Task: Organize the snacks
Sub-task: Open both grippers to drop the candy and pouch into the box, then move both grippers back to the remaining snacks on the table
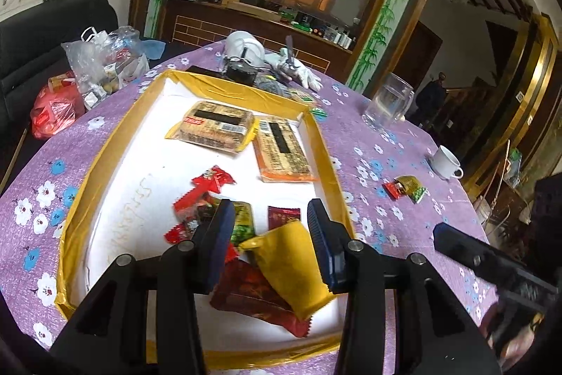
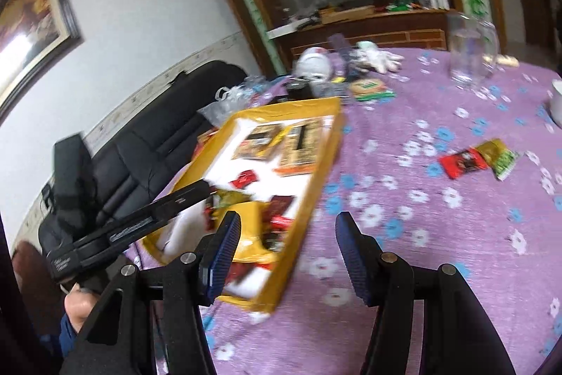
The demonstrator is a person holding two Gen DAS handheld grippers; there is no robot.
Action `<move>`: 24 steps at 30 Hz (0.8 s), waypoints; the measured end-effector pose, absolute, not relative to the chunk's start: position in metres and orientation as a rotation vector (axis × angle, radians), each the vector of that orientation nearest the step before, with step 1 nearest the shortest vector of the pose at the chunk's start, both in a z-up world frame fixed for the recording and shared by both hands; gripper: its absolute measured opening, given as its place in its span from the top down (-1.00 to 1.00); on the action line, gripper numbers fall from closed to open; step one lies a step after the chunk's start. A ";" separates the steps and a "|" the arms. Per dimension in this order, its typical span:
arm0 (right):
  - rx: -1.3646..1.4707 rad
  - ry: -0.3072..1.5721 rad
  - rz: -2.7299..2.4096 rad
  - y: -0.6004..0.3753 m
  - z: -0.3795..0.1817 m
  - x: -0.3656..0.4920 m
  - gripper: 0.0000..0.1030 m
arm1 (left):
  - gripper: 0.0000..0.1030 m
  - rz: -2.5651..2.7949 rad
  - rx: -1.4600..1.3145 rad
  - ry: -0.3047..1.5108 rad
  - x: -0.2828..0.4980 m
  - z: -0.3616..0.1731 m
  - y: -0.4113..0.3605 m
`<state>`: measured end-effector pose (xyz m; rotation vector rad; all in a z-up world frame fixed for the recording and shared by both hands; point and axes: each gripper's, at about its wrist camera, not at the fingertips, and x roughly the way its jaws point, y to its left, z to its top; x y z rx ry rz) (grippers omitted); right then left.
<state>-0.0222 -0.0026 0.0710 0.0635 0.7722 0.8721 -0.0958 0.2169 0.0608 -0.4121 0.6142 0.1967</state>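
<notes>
Most snacks in tray (image 1: 321, 143); red/green packets (image 1: 405, 187) left on table (image 1: 404, 115). Left gripper (image 1: 270, 234) & right gripper (image 2: 286, 255) open, empty.

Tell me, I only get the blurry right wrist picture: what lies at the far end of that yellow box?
Observer: Two flat biscuit packs, side by side.
Operator: Is the other gripper squeezing anything?
Observer: No. The left gripper is open, its fingers spread either side of a yellow packet that lies in the yellow box.
Operator: What's the white thing at my right edge?
Observer: A white cup with a handle, standing on the purple tablecloth.
</notes>
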 end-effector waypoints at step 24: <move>0.388 0.941 0.541 -0.158 0.023 0.124 -0.02 | 0.21 -0.064 -0.226 0.810 -0.022 0.075 0.098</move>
